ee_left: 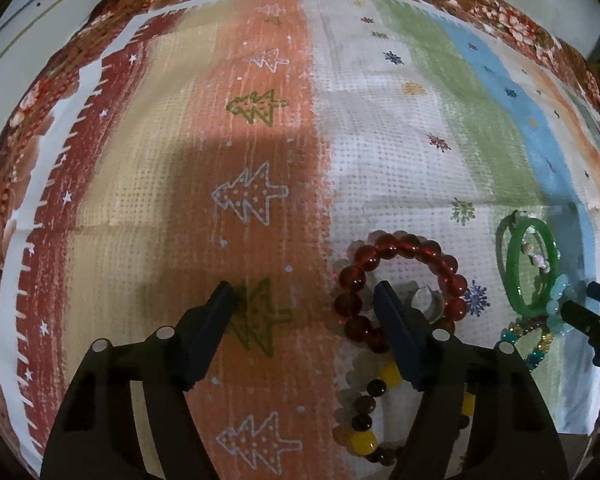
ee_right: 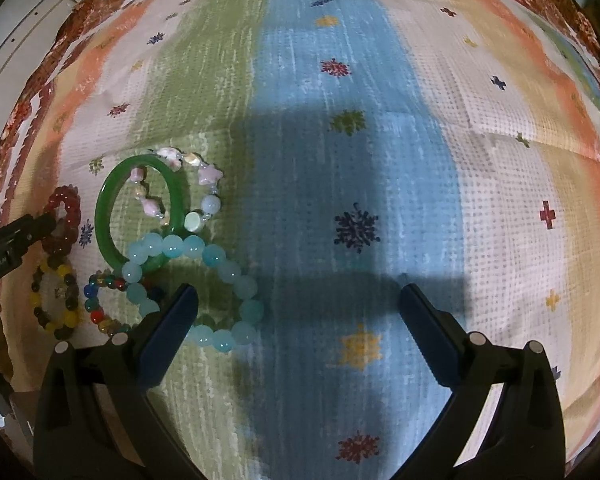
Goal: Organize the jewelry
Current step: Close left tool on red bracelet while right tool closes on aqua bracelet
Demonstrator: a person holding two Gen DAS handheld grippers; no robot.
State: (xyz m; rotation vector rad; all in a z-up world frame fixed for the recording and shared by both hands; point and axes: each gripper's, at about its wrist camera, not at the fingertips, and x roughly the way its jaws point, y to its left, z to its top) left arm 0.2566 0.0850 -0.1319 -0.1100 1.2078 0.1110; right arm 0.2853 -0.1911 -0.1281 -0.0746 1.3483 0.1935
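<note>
My left gripper points down at the cloth and is open. Its right finger sits inside the ring of a red bead bracelet, so the ring's left side lies between the jaws, not pressed. Under that finger is a yellow and dark bead bracelet. My right gripper is open too. Its left finger stands inside a light blue bead bracelet, whose right side lies between the jaws. A green bangle, a pink star bracelet and a multicoloured bead bracelet lie just left of it.
Everything rests on a striped cloth printed with trees and snowflakes, with a floral border at its far edge. In the left wrist view the green bangle leans at the right. The cloth left of the left gripper and right of the right gripper is bare.
</note>
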